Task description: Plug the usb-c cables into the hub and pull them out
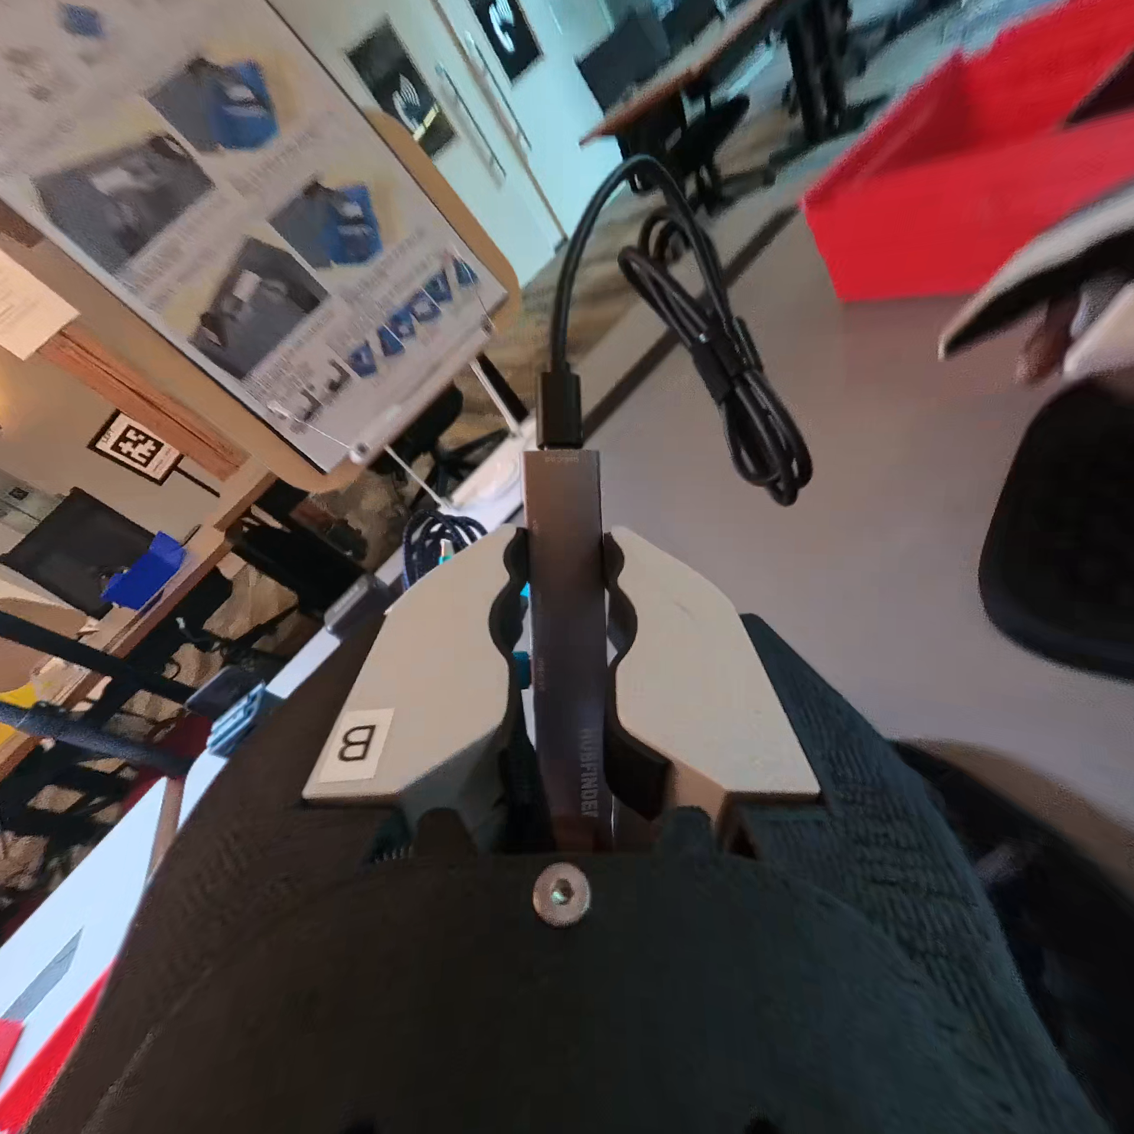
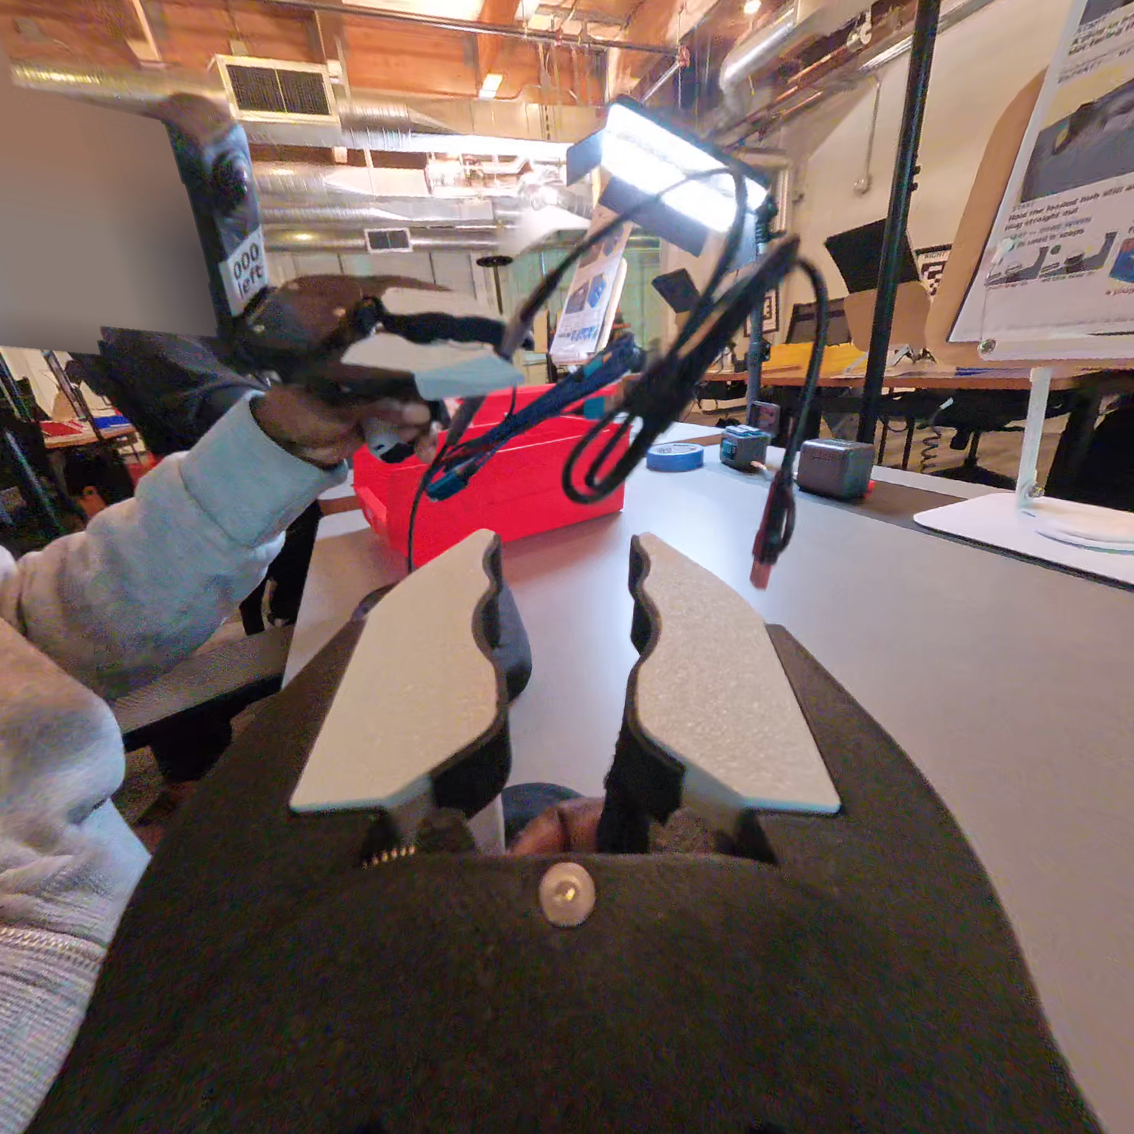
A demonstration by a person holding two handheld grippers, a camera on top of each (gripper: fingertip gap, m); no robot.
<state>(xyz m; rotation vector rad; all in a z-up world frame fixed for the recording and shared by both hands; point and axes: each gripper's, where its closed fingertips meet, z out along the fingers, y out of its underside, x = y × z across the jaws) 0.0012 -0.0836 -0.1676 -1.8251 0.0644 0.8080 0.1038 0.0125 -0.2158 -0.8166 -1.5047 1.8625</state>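
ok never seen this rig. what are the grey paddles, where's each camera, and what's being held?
No robot: a person holds a two-finger gripper in each hand, with a camera on each looking along its fingers. The left wrist view shows the left gripper shut on a grey hub, lifted off the table, with a black cable plugged into its far end. The right wrist view shows the right gripper open and empty above the grey table. On it: a red bin, blue tape roll, small boxy devices.

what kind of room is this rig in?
Probably a lab or workshop in an industrial-style office: exposed ductwork under a wood ceiling, a rig light on a pole, fiducial marker on the wall, and more desks behind the grey table.
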